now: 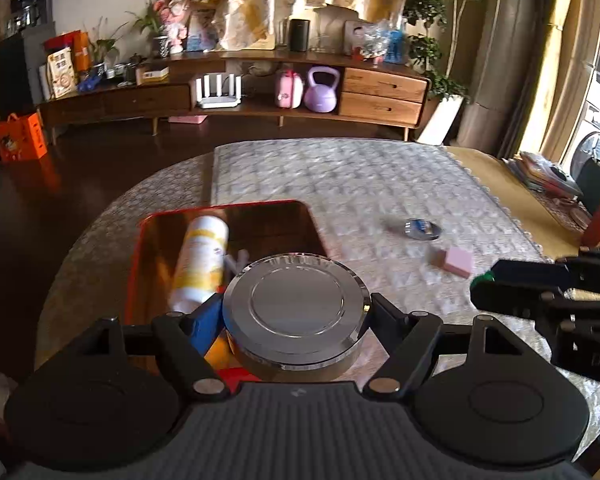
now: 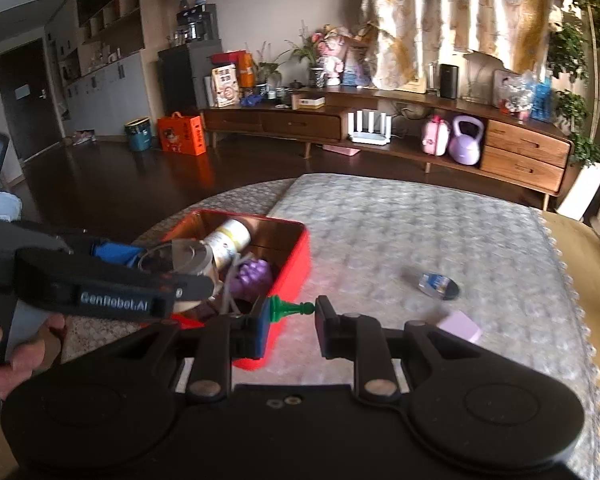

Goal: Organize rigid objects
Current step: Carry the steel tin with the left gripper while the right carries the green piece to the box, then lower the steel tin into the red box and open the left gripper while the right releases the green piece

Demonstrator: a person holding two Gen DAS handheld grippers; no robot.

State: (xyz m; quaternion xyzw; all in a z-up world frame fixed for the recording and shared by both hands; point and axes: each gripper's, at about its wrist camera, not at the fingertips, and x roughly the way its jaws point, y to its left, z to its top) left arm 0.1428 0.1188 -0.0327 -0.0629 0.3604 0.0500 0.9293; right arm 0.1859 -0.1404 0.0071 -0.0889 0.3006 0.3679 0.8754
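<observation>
Nearest, the left gripper (image 1: 298, 312) is clamped on a round silver tin (image 1: 296, 306), held over the near end of the red box (image 2: 296, 258). To the right, the right gripper (image 2: 290, 320) pinches a small green piece (image 2: 286, 307), maybe a toy. Both look ready to drop in the box. Farther right, a pink block (image 1: 456, 261) and a small shiny thing (image 1: 422, 229) wait on the table (image 1: 340, 176).

Black left gripper (image 1: 296, 316), silver pivot screws
</observation>
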